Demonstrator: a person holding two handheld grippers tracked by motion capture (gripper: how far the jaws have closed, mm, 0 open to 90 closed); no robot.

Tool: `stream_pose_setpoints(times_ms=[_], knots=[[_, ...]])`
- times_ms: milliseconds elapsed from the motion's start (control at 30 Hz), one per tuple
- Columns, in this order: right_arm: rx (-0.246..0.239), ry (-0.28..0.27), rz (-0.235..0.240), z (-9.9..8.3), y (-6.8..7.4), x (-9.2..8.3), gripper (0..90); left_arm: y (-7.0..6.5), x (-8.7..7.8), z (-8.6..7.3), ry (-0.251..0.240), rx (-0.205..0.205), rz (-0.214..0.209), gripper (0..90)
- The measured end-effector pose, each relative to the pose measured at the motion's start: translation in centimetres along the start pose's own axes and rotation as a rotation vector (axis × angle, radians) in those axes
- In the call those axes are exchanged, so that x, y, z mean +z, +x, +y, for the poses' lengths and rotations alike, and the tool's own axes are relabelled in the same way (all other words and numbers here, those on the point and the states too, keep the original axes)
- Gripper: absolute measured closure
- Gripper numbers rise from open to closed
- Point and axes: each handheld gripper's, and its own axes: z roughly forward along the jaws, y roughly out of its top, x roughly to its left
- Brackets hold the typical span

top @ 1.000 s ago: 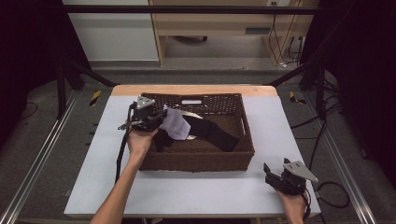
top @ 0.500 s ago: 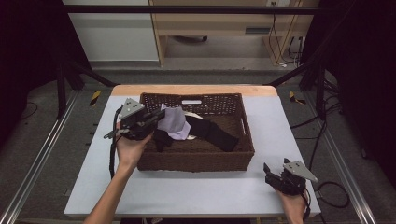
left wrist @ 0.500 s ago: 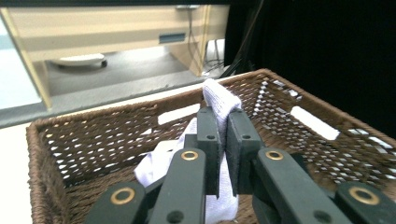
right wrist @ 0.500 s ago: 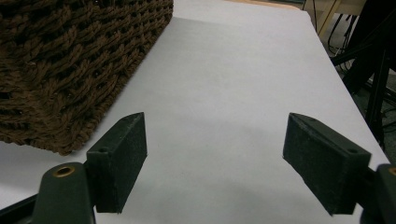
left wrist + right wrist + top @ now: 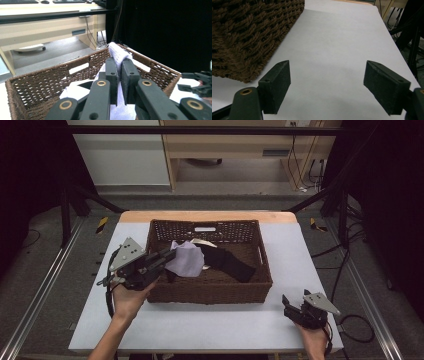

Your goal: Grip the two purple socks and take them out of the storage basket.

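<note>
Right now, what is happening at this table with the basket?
A person holds a gripper in each hand. The left gripper is shut on a pale purple cloth and lifts it at the left side of the brown woven basket. A black cloth lies inside the basket. The right gripper rests on the white table, jaws open, holding nothing.

Left gripper (image 5: 167, 256): black two-jaw body, grey three-cornered plate on top, black cable trailing; brass-ringed pivots and small screws on flat black pads (image 5: 111, 75). Right gripper (image 5: 290, 304): same build, same plate. Forearms bare, no sleeves.
</note>
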Motion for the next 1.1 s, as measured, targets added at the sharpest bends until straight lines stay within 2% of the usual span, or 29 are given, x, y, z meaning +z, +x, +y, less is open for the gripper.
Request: stream_pose_setpoints(times_ms=[267,300,467,600,633,800,833,867,900,933,967,1000,1033,1067,1100], knots=[[0.000,0.001,-0.002,0.0,0.0,0.0,21.7,-0.8,-2.7,-0.6,-0.021,0.006,-0.047,83.7],[0.000,0.001,-0.003,0.0,0.0,0.0,21.8,-0.9,-3.4,-0.7,-0.026,0.000,-0.063,83.7],[0.001,0.001,-0.005,0.0,0.0,0.0,21.7,-1.3,-4.5,-1.1,-0.028,0.001,-0.087,83.6],[0.002,0.000,-0.005,0.0,0.0,0.0,21.7,-1.6,-5.1,-2.0,-0.011,-0.003,-0.109,83.6],[0.002,0.001,-0.005,0.0,0.0,0.0,21.7,-1.8,-5.3,-2.7,0.003,-0.006,-0.115,83.6],[0.002,0.000,-0.006,0.0,0.0,0.0,21.7,-2.0,-5.5,-4.1,0.041,-0.010,-0.127,83.6],[0.001,0.001,-0.007,0.0,0.0,0.0,21.7,-2.2,-5.5,-4.9,0.063,-0.011,-0.133,83.6],[0.001,0.001,-0.007,0.0,0.0,0.0,21.7,-2.2,-5.5,-4.9,0.063,-0.011,-0.133,83.6],[0.002,0.001,-0.007,0.0,0.0,0.0,21.7,-2.4,-5.5,-5.8,0.082,-0.015,-0.139,83.6],[0.001,0.000,-0.007,0.0,0.0,0.0,21.7,-2.4,-5.5,-5.8,0.082,-0.015,-0.139,83.6],[0.000,0.000,-0.007,0.0,0.0,0.0,21.7,-2.6,-5.4,-6.8,0.108,-0.013,-0.140,83.6],[0.000,0.000,-0.007,0.0,0.0,0.0,21.7,-2.6,-5.4,-6.8,0.108,-0.013,-0.140,83.5],[0.000,0.000,-0.007,0.0,0.0,0.0,21.6,-2.6,-5.2,-8.0,0.136,-0.017,-0.139,83.5],[0.000,0.000,-0.007,0.0,0.0,0.0,21.6,-2.6,-5.2,-8.0,0.136,-0.017,-0.139,83.5],[0.000,0.000,-0.007,0.0,0.0,0.0,21.6,-2.5,-4.9,-9.2,0.164,-0.030,-0.142,83.5]])
